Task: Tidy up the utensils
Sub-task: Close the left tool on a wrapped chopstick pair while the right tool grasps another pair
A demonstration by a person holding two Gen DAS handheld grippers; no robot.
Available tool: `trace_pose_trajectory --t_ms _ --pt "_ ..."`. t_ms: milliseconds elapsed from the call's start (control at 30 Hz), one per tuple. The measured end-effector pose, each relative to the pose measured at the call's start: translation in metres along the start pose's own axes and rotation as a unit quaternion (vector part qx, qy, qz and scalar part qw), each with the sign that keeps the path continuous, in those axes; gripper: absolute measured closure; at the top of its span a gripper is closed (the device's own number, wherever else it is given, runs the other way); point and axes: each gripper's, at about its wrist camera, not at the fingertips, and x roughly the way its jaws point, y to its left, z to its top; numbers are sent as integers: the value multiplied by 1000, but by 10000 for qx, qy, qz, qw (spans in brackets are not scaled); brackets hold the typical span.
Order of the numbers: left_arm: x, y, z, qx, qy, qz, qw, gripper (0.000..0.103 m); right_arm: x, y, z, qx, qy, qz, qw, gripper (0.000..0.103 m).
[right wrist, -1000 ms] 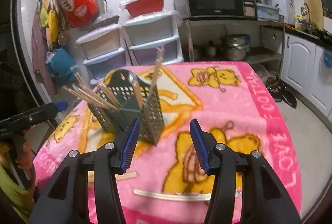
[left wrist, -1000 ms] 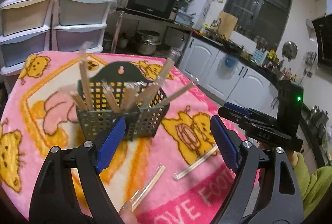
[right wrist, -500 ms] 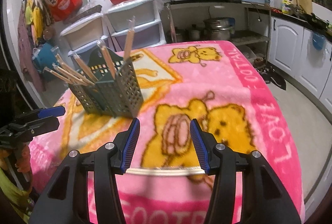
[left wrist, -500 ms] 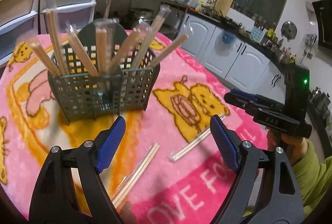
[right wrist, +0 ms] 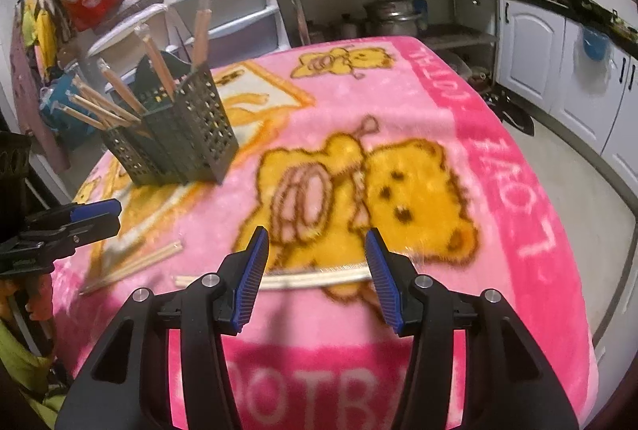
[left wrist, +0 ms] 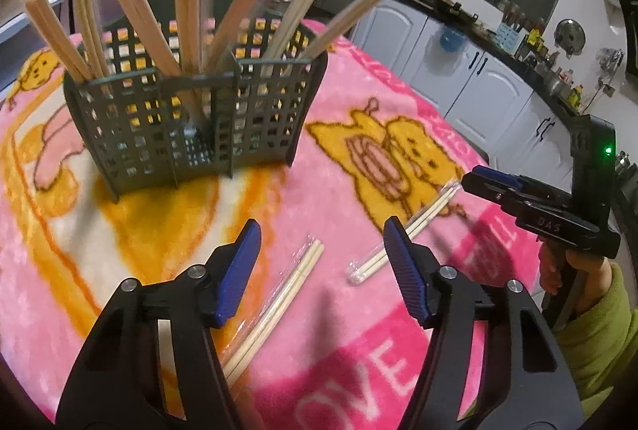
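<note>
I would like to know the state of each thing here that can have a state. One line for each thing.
left gripper: empty, jaws closing over a wrapped pair.
right gripper: open, empty, above the other pair.
near chopstick pair: wrapped, flat on the blanket.
far chopstick pair: wrapped, flat on the blanket.
utensil basket: upright, holding several wrapped chopstick pairs.
blanket: spread over the table.

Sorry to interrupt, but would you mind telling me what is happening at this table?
A person is tidying wrapped chopsticks into a dark mesh holder on a pink blanket, using a gripper in each hand. Several pairs already stand in it. The left gripper is closing over one loose pair; the right gripper, open and empty, hangs above another pair. Neither pair is gripped yet.
</note>
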Motion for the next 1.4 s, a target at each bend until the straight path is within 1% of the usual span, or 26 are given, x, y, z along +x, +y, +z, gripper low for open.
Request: trace_pose_trajectory --t_ms 167,367,467,567,633,733,767,833,867,933,967,1033,1100,1200,1400 --pt "16 1 -4 51 211 55 9997 51 5 -14 -7 212 107 -166 9996 54" --pt "30 1 -8 55 402 99 9991 62 12 -30 -9 481 232 -383 9978 54" --pt "37 3 -9 44 467 122 9988 62 19 -38 -10 624 351 -472 9963 54" --pt "43 4 -9 55 533 142 9985 65 28 -47 -10 841 482 -471 9942 54" --pt "47 4 -10 65 568 155 9982 67 34 -52 -10 1020 552 -360 9926 54" --pt "53 4 -10 78 625 172 9979 68 41 -55 -10 1141 598 -315 9912 55" --pt "54 3 -11 88 642 170 9978 69 42 -55 -10 1154 593 -327 9910 56" --pt "56 2 -11 123 668 173 9975 69 44 -54 -8 1125 581 -391 9912 64" --pt "57 1 -11 134 673 176 9975 69 45 -55 -8 1125 573 -403 9912 67" --pt "57 0 -11 175 683 190 9973 69 46 -56 -7 1160 543 -430 9908 77" --pt "59 0 -11 196 685 210 9972 71 46 -58 -7 1172 528 -438 9907 80" --pt "61 -1 -10 224 680 259 9971 75 46 -60 -7 1205 470 -412 9907 92" --pt "63 0 -9 229 685 290 9970 79 45 -61 -7 1211 447 -362 9910 94" --pt "64 0 -9 267 696 323 9967 81 45 -60 -6 1216 383 -235 9916 99" --pt "66 2 -6 294 744 356 9962 88 40 -46 2 1067 219 22 9940 100"
